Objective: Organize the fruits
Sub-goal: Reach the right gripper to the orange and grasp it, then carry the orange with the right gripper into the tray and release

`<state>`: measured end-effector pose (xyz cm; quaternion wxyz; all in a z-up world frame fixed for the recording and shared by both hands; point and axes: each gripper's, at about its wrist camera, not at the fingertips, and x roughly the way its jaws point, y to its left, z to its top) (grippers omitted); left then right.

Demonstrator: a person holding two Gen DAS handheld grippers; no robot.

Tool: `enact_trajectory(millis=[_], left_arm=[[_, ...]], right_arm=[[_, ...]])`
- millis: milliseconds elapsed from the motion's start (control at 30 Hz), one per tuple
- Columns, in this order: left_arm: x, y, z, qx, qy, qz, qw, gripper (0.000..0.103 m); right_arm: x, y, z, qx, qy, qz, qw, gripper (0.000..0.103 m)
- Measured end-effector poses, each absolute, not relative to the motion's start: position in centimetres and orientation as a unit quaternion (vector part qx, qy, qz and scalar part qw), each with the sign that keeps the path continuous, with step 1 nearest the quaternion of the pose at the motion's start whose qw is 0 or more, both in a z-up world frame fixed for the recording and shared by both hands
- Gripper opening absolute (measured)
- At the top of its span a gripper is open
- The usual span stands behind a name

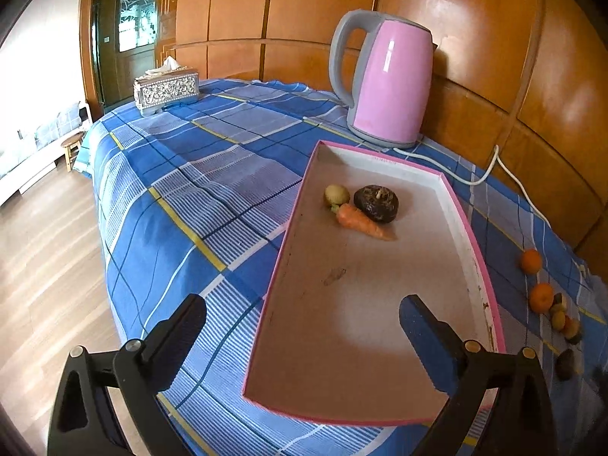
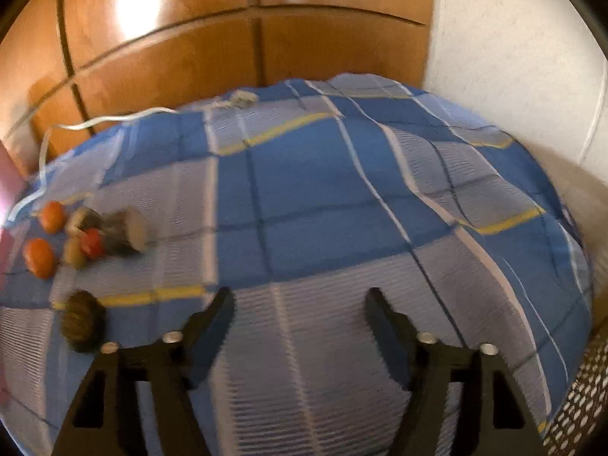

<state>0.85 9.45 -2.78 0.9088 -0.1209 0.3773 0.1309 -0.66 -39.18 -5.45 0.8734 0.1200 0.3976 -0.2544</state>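
three pieces, a carrot (image 1: 364, 222) among them, already lie at the far end of the pink-edged tray (image 1: 471, 228), while oranges (image 1: 541, 297) and other fruit wait on the cloth to its right, both the left gripper (image 1: 304, 319) and right gripper (image 2: 298, 306) having jaws apart and empty.

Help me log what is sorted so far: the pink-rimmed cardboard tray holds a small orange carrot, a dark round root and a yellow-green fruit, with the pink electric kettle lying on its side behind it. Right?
Nearly. The pink electric kettle stands upright, not on its side, behind the pink-rimmed cardboard tray; the left wrist view shows this. The small orange carrot, dark round root and yellow-green fruit are indeed in the tray.
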Motion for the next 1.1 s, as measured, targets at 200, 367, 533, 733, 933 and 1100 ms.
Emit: enact_trajectory(millis=[200,367,533,733,933,1100], left_arm=[[0.7,9.7,-2.7,-0.127,0.376,0.13,0.909,0.102],[0.7,9.9,-2.6,-0.131,0.379,0.128,0.907,0.102],[0.4,10.0,-2.4,-0.128,0.379,0.125,0.908,0.102],[0.4,10.4,-2.5,-0.135,0.384,0.127,0.904,0.102],[0.6,11.0,-2.8,-0.141,0.387,0.135,0.901,0.102],[0.7,11.8,-2.8,-0.151,0.385,0.143,0.899,0.102]], right_arm=[[2.2,-35.7,-2.0,0.106,0.381,-0.145,0.907,0.063],[5.6,-30.5,-0.9,0.081,0.399,-0.022,0.913,0.063],[8.4,-25.4,-1.2,0.041,0.417,0.039,0.907,0.063],[13.0,-21.4,-3.9,-0.022,0.459,0.04,0.887,0.063],[14.4,-21.3,-6.0,-0.031,0.479,0.033,0.877,0.039],[13.3,-21.0,-3.9,-0.021,0.453,0.052,0.89,0.039]])
